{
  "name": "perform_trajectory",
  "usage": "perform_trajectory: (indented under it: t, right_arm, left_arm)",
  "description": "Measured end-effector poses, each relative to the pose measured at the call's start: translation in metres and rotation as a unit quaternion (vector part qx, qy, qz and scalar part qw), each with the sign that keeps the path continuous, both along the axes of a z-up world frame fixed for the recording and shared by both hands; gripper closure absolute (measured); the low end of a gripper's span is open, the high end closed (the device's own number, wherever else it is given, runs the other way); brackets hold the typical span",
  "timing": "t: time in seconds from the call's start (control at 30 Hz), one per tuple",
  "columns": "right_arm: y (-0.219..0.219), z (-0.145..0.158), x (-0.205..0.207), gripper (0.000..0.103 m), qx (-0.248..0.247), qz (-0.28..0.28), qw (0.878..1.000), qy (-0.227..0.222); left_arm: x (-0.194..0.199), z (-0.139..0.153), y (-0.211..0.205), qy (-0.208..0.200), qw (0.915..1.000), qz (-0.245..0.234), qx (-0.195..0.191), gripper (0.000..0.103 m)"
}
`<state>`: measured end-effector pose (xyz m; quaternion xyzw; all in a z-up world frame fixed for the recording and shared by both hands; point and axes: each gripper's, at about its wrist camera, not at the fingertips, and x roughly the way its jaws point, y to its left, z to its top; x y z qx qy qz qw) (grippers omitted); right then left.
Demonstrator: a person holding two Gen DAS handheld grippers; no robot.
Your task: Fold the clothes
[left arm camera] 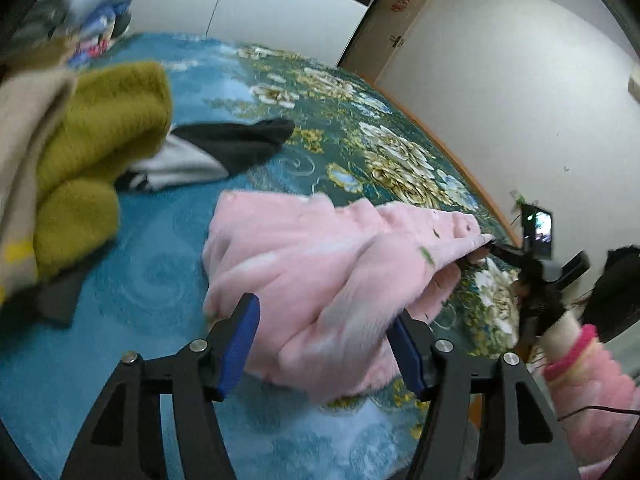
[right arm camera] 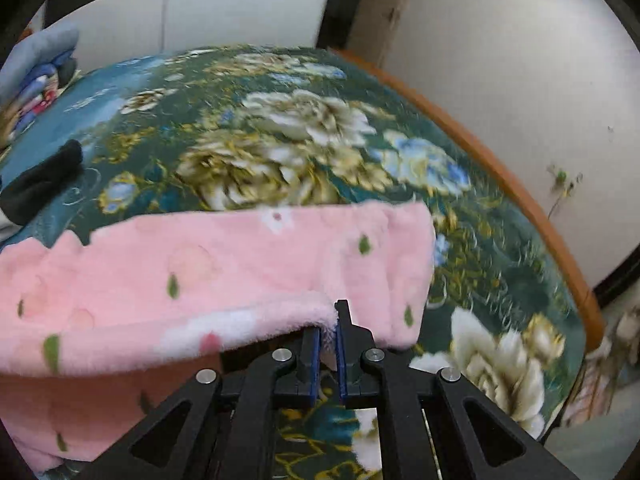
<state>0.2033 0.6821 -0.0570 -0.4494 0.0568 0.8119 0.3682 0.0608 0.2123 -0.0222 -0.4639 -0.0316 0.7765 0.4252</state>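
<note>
Folding pink garment (left arm camera: 320, 272) lying on bed (left arm camera: 152, 264): right tool (right arm camera: 329, 332) clamping its edge, lifting; left tool (left arm camera: 324, 344) gaping, gripping nothing. Next likely needing edge carried across, laid flat.

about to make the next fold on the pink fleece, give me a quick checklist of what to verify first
1. Right gripper clamped on the pink fleece garment edge: ok.
2. Left gripper free of the fleece: ok, jaws apart, pads not pressing it.
3. Garment lying flat: not ok, bunched and lifted off the floral blanket.
4. Space beyond the garment: ok, bare blanket ahead.
5. Black garment and mustard sweater clear of the fleece: ok.
6. Garment's underside layers aligned: cannot tell.
</note>
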Motion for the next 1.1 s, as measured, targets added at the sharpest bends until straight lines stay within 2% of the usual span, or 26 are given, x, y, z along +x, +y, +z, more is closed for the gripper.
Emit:
perform_trajectory:
  t: [0.07,0.13,0.2,0.3,0.43,0.5,0.53,0.63,0.7,0.8,0.9,0.93,0.97,1.0,1.07,1.1]
  right_arm:
    - [0.013,0.006,-0.001,0.096,0.011,-0.016,1.0,0.006]
    - [0.029,0.02,0.004,0.096,0.012,-0.045,0.998,0.03]
    - [0.048,0.038,0.014,0.096,0.012,-0.089,0.994,0.066]
    - [0.069,0.047,0.027,0.096,0.0,-0.135,0.986,0.096]
    - [0.071,0.038,0.039,0.096,0.006,-0.127,0.989,0.072]
    - [0.075,0.038,0.052,0.096,0.013,-0.146,0.986,0.076]
    - [0.082,0.042,0.064,0.096,0.008,-0.171,0.981,0.091]
    - [0.103,0.055,0.098,0.096,-0.02,-0.238,0.962,0.13]
    - [0.106,0.057,0.106,0.096,-0.025,-0.232,0.964,0.124]
    - [0.104,0.057,0.113,0.096,-0.021,-0.221,0.969,0.113]
    - [0.104,0.055,0.123,0.096,-0.029,-0.222,0.968,0.114]
    - [0.104,0.055,0.124,0.096,-0.03,-0.222,0.968,0.113]
    - [0.104,0.055,0.126,0.096,-0.031,-0.221,0.969,0.111]
    - [0.104,0.056,0.126,0.096,-0.03,-0.218,0.969,0.11]
    - [0.101,0.058,0.123,0.096,-0.026,-0.209,0.972,0.108]
    - [0.099,0.06,0.121,0.096,-0.026,-0.204,0.973,0.109]
  left_arm:
    - [-0.001,-0.005,-0.01,-0.011,0.9998,0.013,0.011,0.038]
    - [-0.005,-0.007,-0.022,-0.021,0.9989,0.037,0.02,0.038]
    - [-0.016,-0.016,-0.031,-0.04,0.9967,0.07,0.012,0.038]
    - [-0.033,-0.033,-0.035,-0.077,0.9917,0.103,0.004,0.038]
    - [-0.058,-0.058,-0.021,-0.151,0.9825,0.1,0.042,0.038]
    - [-0.071,-0.068,-0.008,-0.183,0.977,0.091,0.062,0.038]
    - [-0.077,-0.071,-0.001,-0.191,0.9751,0.09,0.067,0.038]
    - [-0.086,-0.085,0.026,-0.233,0.9653,0.081,0.086,0.038]
    - [-0.092,-0.096,0.045,-0.262,0.957,0.074,0.1,0.038]
    - [-0.092,-0.116,0.076,-0.291,0.9511,0.06,0.085,0.038]
    - [-0.09,-0.131,0.083,-0.335,0.9312,0.076,0.123,0.04]
    - [-0.089,-0.131,0.083,-0.338,0.9281,0.078,0.135,0.05]
    - [-0.088,-0.13,0.084,-0.341,0.9249,0.08,0.147,0.071]
    - [-0.086,-0.128,0.086,-0.34,0.9247,0.081,0.15,0.076]
    - [-0.084,-0.121,0.093,-0.326,0.9319,0.075,0.14,0.087]
    - [-0.082,-0.116,0.096,-0.315,0.9367,0.072,0.135,0.088]
